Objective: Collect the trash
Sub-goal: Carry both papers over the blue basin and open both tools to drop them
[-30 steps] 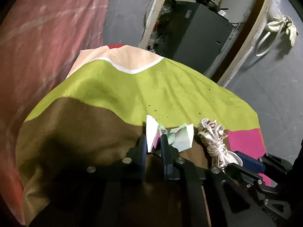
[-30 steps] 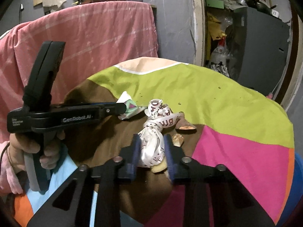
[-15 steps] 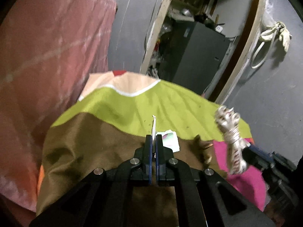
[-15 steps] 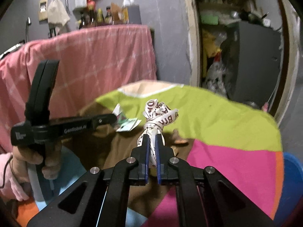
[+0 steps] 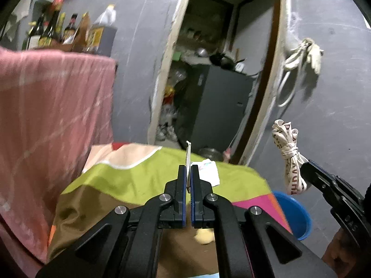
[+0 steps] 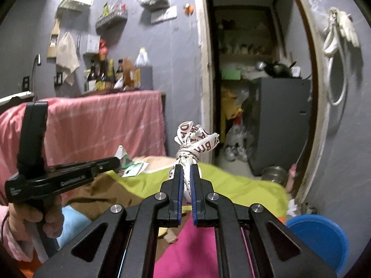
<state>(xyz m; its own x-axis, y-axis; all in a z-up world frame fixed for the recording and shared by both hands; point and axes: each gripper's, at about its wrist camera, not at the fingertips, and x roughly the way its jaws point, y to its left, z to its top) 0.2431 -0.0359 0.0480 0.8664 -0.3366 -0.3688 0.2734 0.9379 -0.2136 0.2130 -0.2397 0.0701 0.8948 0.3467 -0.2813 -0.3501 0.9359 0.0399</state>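
Pink cloth [image 6: 99, 125] drapes a tall surface on the far left, with a row of bottles [image 6: 104, 74] standing on top against the grey wall. In front of it, seen from the right wrist, a bare hand [image 6: 34, 217] grips the handle of the left tongs [image 6: 117, 161], which reach rightward above the worktop [image 6: 243, 185], itself covered by a patchwork cloth of green, brown, magenta and light blue. The left tongs are pressed nearly together on a folded paper wrapper [image 5: 189, 159], held clear of the worktop; from the left wrist its thin white edge stands upright between the blue pads [image 5: 184, 185], while a printed flap hangs out to the right. A small yellowish scrap [image 5: 204, 235] lies on the cloth near that camera, below the tongs.

At centre, the right tongs [image 6: 185, 176] are closed narrowly on a knotted bundle of printed white strap [image 6: 194, 146], its looped ends with brown lettering sticking up beyond the tips, lifted off the worktop. The same bundle shows at the right of the left wrist view, well apart from the wrapper.

Farther right an open doorway [image 6: 255, 92] shows a dark cabinet and clutter. At the near right, a blue tub [image 6: 324, 238] sits just beside the worktop edge. A white rope [image 6: 336, 34] hangs on the wall on the far right.
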